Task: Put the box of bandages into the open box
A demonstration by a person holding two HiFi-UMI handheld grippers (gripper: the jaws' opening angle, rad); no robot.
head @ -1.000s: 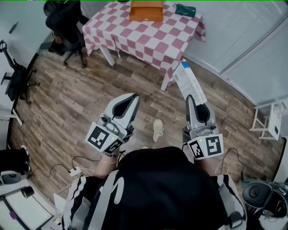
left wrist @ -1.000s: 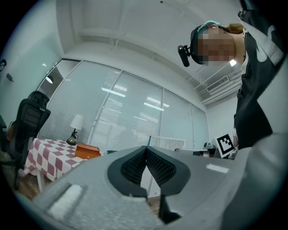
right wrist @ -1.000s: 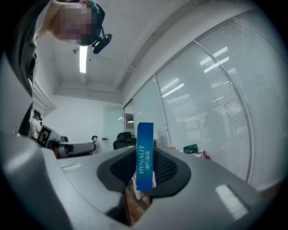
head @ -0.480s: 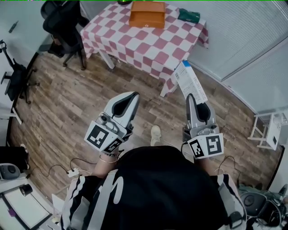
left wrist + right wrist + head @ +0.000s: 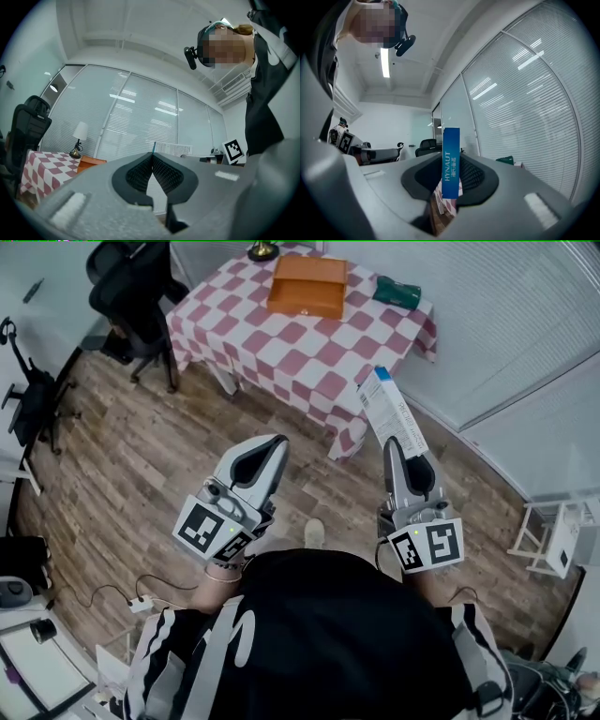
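While my right gripper [image 5: 397,440] clamps its jaws on the lower end of the box of bandages [image 5: 391,411], the box juts out beyond my fingertips, white with a blue edge. In the head view its far end shows against the near right corner of the checkered table [image 5: 281,343]. In the right gripper view the blue edge stands upright between my two pads [image 5: 472,174], pressed from both sides.

My left gripper [image 5: 275,442] has its jaws shut on each other with nothing between them; in the left gripper view the ribbed pads meet along a thin seam. I hold it off the near side of the table, over the wooden floor [image 5: 141,456], short of the table's edge.

The open box [image 5: 307,285], orange, lies on the table toward its far side, well apart from the box of bandages. A dark green packet [image 5: 397,291] lies at the table's far right corner, to the right of the open box. A lamp [image 5: 77,139] stands at the table's far edge, and a black office chair [image 5: 131,296] stands just off its left side.
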